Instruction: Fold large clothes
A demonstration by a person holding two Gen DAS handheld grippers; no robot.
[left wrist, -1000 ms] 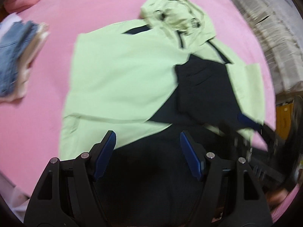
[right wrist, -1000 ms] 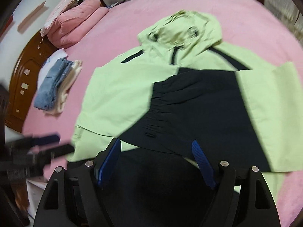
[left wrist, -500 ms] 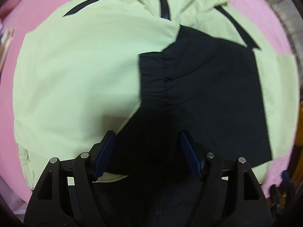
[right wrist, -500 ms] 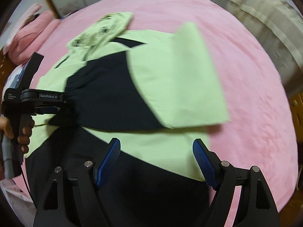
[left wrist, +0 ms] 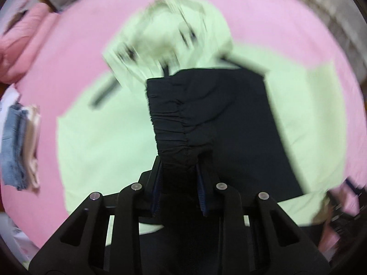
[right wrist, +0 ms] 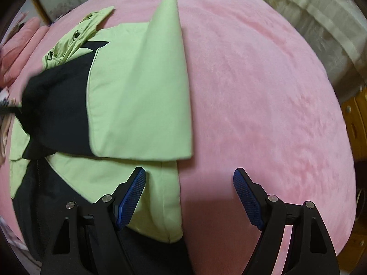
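1. Pink bedspread point(right wrist: 263, 91): covers bed, bears all items.
2. Green-and-black hooded jacket point(left wrist: 103, 137): spread flat on bedspread, hood point(left wrist: 174, 36) far end, one sleeve folded across chest.
3. Left gripper point(left wrist: 179, 183): jaws just closing, now narrow, pinching gathered black cuff point(left wrist: 172, 128).
4. Right gripper point(right wrist: 190, 197): jaws wide, nothing gripped, straddling jacket's edge.
5. Folded clothes stack point(left wrist: 20, 146): far left, well apart.

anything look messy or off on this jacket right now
Yes. The hood lies crumpled at the top, not flat. The dark sleeve crosses the light green jacket, and its gathered cuff is bunched up and pinched in the left claw, whose jaws have just been closing.
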